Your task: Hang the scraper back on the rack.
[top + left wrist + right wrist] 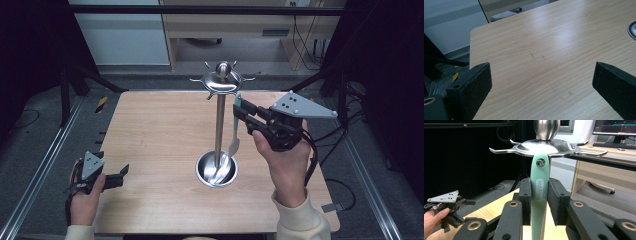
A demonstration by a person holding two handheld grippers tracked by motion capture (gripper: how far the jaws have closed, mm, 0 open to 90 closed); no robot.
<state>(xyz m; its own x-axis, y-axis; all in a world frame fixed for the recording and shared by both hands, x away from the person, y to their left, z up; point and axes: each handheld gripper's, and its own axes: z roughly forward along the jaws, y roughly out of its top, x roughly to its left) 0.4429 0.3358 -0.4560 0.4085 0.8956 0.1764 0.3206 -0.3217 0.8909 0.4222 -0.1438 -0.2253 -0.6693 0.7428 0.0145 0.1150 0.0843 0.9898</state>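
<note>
On the wooden table point(150, 145) stands one metal stand point(219, 115): a thin upright pole, a round shiny base like a small bowl, and on top a flat disc with curved hooks and a ball. From the stand hangs one kitchen tool, a mint-green spatula point(235, 131). Its handle is pale green with a raised oval mark in the middle, and a hole at the upper end sits on a hook under the disc. Its lighter blade points down and ends just above the base.

There are two grippers, one in each hand. The right gripper point(241, 111) is raised beside the pole, and its two black jaws are pressed on the spatula's handle from both sides. The left gripper point(123, 172) is low, at the near left edge of the table, well apart from the stand. Its jaws are spread wide over bare wood and hold nothing.
</note>
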